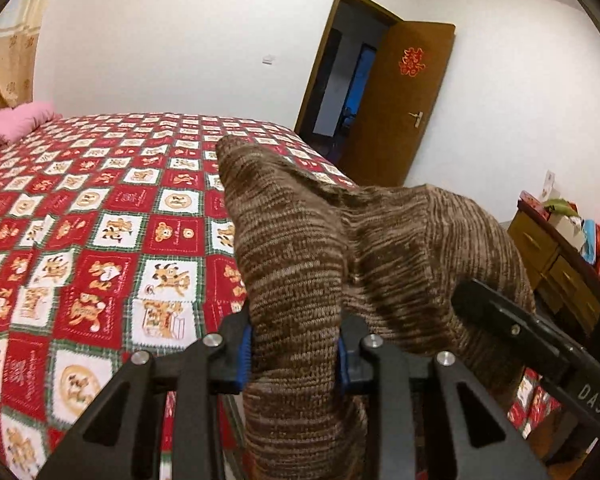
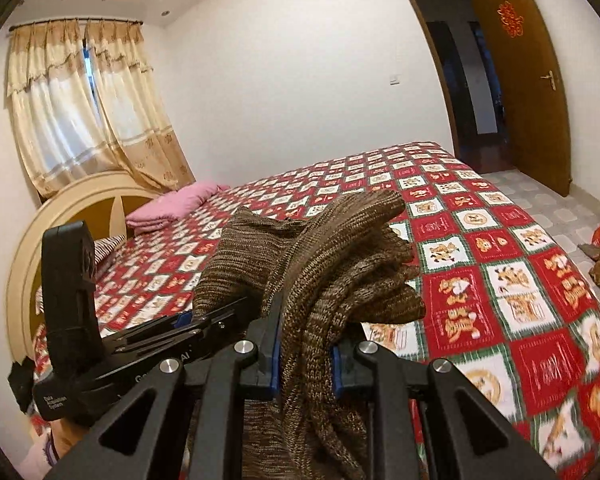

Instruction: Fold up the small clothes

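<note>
Grippers both raised above the near edge of the bed, each pointing forward and somewhat downward. Left gripper (image 1: pixel 296 354): black two-finger tool with blue pads, jaws clamped on a thick fold of the brown marled knitted garment (image 1: pixel 300 264), which stands up between the pads and drapes off to the right. Right gripper (image 2: pixel 304 356): same build, jaws pinched on a bunched, ropey section of the same knit (image 2: pixel 340 264), fabric spilling over the far side of the fingers and hanging down below them. Garment is held in the air between the two tools, off the red, white and green checked cartoon-print bedspread (image 1: pixel 100 208). In the right wrist view the left tool lies just to the left, its handle label reading "Data Acquisition System"; in the left wrist view the right tool's body shows "DAS". Far right: brown wooden door (image 1: pixel 400 104), ajar, bearing a red paper cutout; characters not readable. Folded pink blanket (image 2: pixel 172 206) lies at the far left near the headboard.
</note>
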